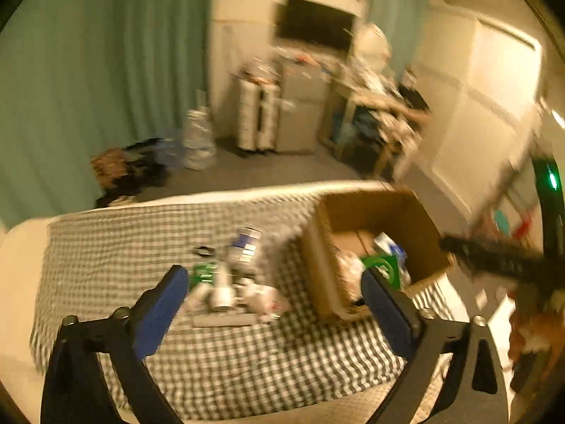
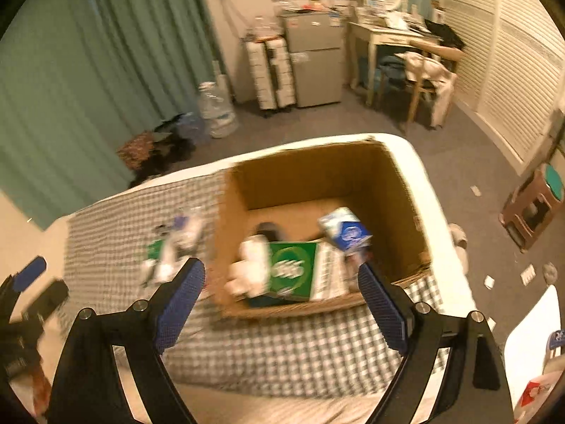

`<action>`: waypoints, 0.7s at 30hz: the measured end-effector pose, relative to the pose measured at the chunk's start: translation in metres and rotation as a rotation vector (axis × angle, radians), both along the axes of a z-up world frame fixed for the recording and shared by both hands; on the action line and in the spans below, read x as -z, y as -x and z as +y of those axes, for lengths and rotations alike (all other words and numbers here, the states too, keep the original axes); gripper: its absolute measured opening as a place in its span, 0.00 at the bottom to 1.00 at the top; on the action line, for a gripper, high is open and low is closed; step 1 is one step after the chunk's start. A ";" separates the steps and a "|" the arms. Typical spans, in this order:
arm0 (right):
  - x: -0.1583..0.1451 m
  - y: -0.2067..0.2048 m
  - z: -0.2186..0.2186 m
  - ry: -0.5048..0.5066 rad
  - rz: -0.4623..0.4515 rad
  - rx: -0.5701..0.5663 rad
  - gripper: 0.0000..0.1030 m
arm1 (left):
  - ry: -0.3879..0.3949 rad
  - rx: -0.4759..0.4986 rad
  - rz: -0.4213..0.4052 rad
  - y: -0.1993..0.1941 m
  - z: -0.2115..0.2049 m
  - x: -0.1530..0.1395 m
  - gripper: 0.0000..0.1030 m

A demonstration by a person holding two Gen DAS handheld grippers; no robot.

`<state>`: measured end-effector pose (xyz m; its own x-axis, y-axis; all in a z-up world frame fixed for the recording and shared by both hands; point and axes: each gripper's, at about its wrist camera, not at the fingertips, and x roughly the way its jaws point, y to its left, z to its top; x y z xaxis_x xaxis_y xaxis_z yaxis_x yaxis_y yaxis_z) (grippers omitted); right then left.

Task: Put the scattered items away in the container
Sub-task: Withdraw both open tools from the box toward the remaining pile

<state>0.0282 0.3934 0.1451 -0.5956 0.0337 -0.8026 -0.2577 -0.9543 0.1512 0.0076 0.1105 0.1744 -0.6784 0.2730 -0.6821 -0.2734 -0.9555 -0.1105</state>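
Both claws open & empty: left claw point(image 1: 273, 284) hangs right over the leftover pile point(image 1: 226, 279), cardboard box point(image 1: 416, 212) at its 2 o'clock, right claw point(image 2: 280, 282) over box, so left's nearer.

My fingers point(image 2: 183, 300) wear rough, matt blue pads on smooth black plastic arms. Mid-frame, the box point(image 2: 399, 190) is dull brown cardboard on woven checked cloth point(image 2: 282, 349). Inside it, a glossy green packet point(image 2: 293, 268) beside soft white stuff point(image 2: 249, 268).
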 end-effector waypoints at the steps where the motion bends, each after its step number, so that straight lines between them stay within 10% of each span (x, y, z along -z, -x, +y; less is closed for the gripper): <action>1: -0.006 -0.005 -0.013 0.001 0.009 -0.023 0.86 | -0.012 -0.024 0.011 -0.004 -0.014 -0.006 1.00; 8: -0.013 -0.018 -0.085 0.015 0.039 -0.150 0.86 | -0.005 -0.228 0.024 -0.034 -0.110 -0.005 1.00; 21: 0.089 0.032 -0.183 0.031 -0.067 -0.261 0.86 | 0.101 -0.337 0.016 0.010 -0.156 0.102 1.00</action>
